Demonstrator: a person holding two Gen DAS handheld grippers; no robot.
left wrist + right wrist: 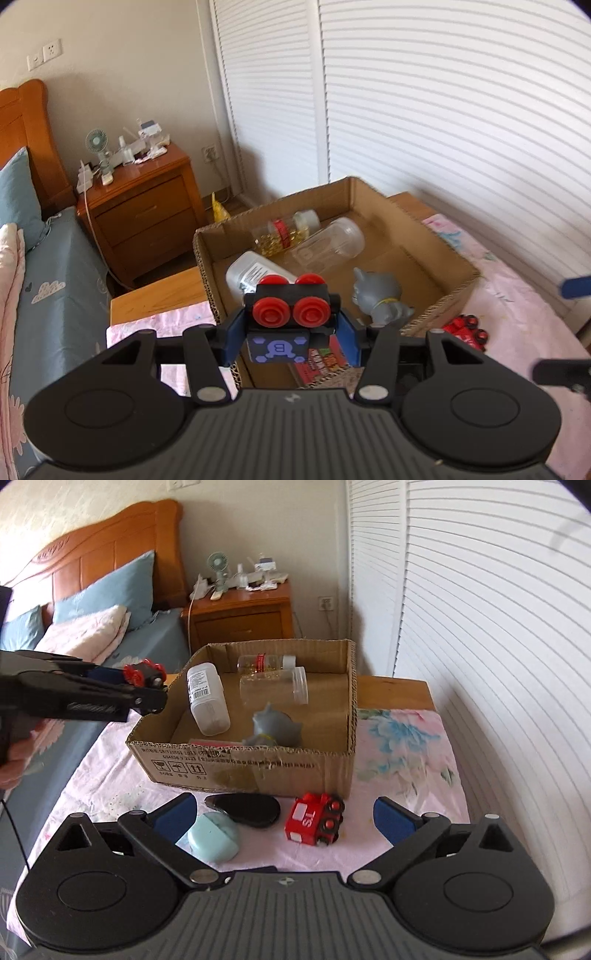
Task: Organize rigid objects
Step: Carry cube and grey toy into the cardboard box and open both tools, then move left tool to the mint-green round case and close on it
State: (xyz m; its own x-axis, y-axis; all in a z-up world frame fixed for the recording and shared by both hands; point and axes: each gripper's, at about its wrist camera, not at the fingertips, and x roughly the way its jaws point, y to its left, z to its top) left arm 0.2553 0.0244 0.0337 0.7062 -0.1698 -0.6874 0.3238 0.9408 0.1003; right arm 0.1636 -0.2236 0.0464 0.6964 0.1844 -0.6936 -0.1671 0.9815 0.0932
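Note:
My left gripper (290, 332) is shut on a black toy car with red wheels (290, 308), held above the near-left corner of the cardboard box (458, 284). From the right wrist view that gripper (146, 681) and its toy car (144, 674) hang at the box's (258, 771) left edge. Inside the box lie a white bottle (207, 698), two clear jars (273, 685) and a grey cat figure (275, 725). My right gripper (284, 819) stands open above a red toy train (314, 823), a black oval case (245, 808) and a mint round case (214, 834).
The box sits on a pink floral cloth (399, 746) over a low wooden table. A bed with blue pillows (107, 590) lies to the left, a wooden nightstand (240, 613) stands behind, and white louvred doors (480, 590) fill the right side.

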